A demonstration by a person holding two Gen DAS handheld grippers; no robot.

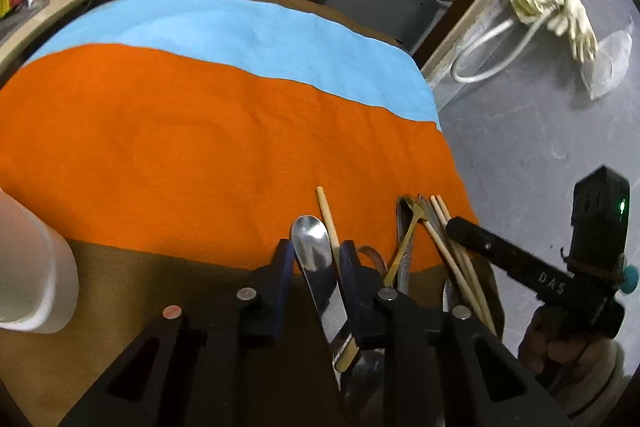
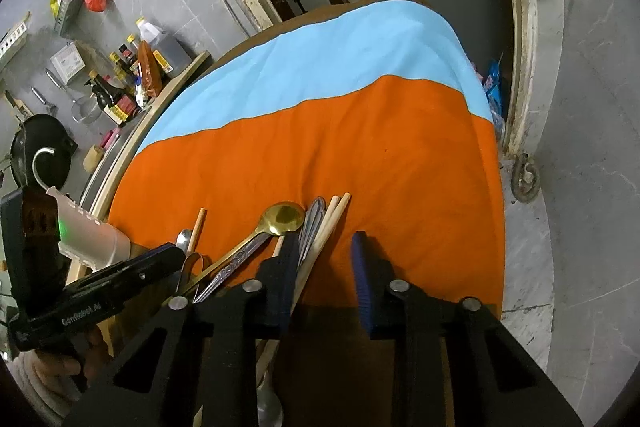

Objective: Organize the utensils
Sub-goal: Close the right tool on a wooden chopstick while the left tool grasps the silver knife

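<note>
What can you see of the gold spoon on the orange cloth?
The gold spoon looks like shiny brass-coloured metal, with a round bowl facing up and a thin, straight handle. It lies flat on the orange cloth among the piled utensils, its handle running alongside and against a patterned silver handle. The tip of its handle is hidden from view.

At the bottom centre of the frame, the left gripper (image 1: 316,263) closes its jaws around a steel spoon (image 1: 311,247) and a wooden chopstick (image 1: 329,221). To the right, a gold spoon (image 1: 400,247) and more chopsticks (image 1: 444,239) lie bunched on the orange cloth (image 1: 220,147), where the right gripper (image 1: 456,227) reaches in. A white cup (image 1: 36,267) stands at left.
</note>
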